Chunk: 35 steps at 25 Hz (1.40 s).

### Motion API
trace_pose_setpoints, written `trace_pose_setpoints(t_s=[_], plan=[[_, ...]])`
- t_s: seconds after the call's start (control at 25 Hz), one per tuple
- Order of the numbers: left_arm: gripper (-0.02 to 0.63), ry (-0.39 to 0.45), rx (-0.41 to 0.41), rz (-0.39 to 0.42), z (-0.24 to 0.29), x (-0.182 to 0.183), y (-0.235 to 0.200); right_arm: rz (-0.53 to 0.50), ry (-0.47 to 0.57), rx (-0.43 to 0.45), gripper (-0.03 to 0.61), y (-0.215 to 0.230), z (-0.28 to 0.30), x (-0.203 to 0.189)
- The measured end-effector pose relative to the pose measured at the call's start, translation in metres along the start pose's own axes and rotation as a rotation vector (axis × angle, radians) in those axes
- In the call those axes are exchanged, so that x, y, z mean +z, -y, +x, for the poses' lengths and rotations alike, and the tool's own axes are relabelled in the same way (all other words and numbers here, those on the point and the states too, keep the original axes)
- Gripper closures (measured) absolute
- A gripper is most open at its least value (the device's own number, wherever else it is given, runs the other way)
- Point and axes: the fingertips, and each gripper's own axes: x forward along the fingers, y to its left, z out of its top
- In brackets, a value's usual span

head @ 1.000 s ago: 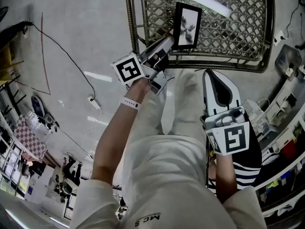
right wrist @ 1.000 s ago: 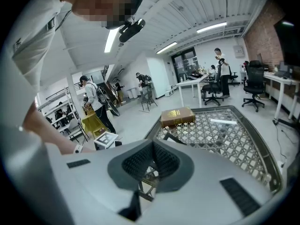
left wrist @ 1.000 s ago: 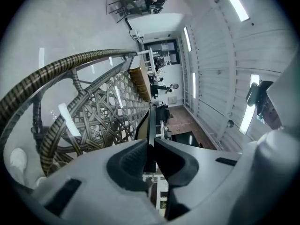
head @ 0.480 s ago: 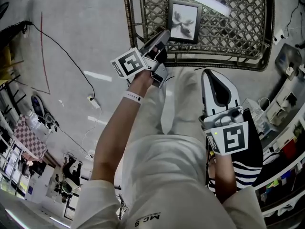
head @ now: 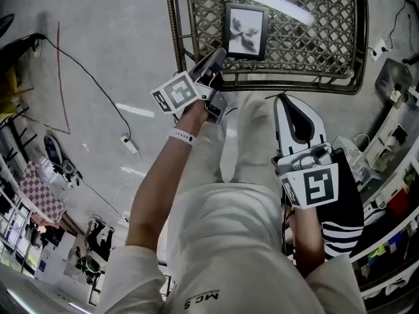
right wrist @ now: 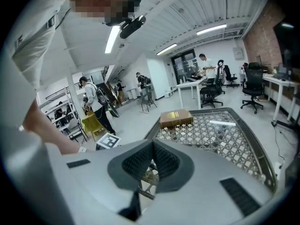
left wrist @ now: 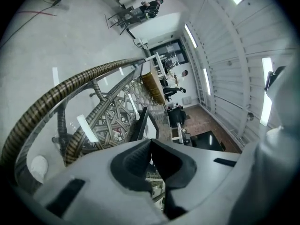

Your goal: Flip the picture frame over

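A black picture frame (head: 244, 31) lies flat, picture side up, on the glass-topped wicker table (head: 183, 44). My left gripper (head: 217, 55) is shut and empty. Its tip hovers over the table's near rim, just short of the frame's near left corner. The left gripper view shows the shut left gripper (left wrist: 150, 143) with the frame's dark edge (left wrist: 142, 122) right behind it. My right gripper (head: 289, 102) is shut on nothing and held back by the person's leg, short of the table. In the right gripper view, the shut right gripper (right wrist: 152, 146) hides the frame.
A brown book (right wrist: 176, 117) lies at the table's far end. The table's thick wicker rim (left wrist: 56, 95) curves round the left gripper. A cable and plug (head: 127, 140) trail on the floor to the left. Shelves (head: 393, 175) stand on the right. People and office chairs (right wrist: 253, 86) are far off.
A second ago my left gripper held the frame tilted up by its lower corner. The frame has since dropped flat, picture side up, and the gripper has let go and drawn back a little.
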Motion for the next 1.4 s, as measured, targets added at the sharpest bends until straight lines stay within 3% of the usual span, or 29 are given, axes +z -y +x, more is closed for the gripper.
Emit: trace_pose_setpoints(t_s=[0.2, 0.48, 0.96, 1.12, 1.28, 1.4], plan=[[0.589, -0.004, 0.026, 0.079, -0.016, -0.003, 0.011, -0.034, 0.006, -0.015, 0.563, 0.000, -0.008, 0.006], [0.589, -0.024, 0.079, 0.248, -0.044, 0.005, 0.042, -0.067, 0.027, -0.029, 0.563, -0.010, -0.017, 0.023], [0.589, 0.010, 0.093, 0.652, -0.113, 0.027, 0.151, -0.070, 0.105, -0.057, 0.563, -0.037, -0.053, 0.071], [0.589, 0.027, 0.040, 0.744, -0.138, 0.028, 0.203, -0.070, 0.139, -0.062, 0.563, -0.046, -0.065, 0.086], [0.589, 0.045, 0.042, 0.856, -0.165, 0.036, 0.241, -0.087, 0.169, -0.086, 0.563, -0.055, -0.073, 0.096], [0.589, 0.041, 0.041, 0.894, -0.181, 0.037, 0.257, -0.108, 0.189, -0.098, 0.563, -0.061, -0.079, 0.103]])
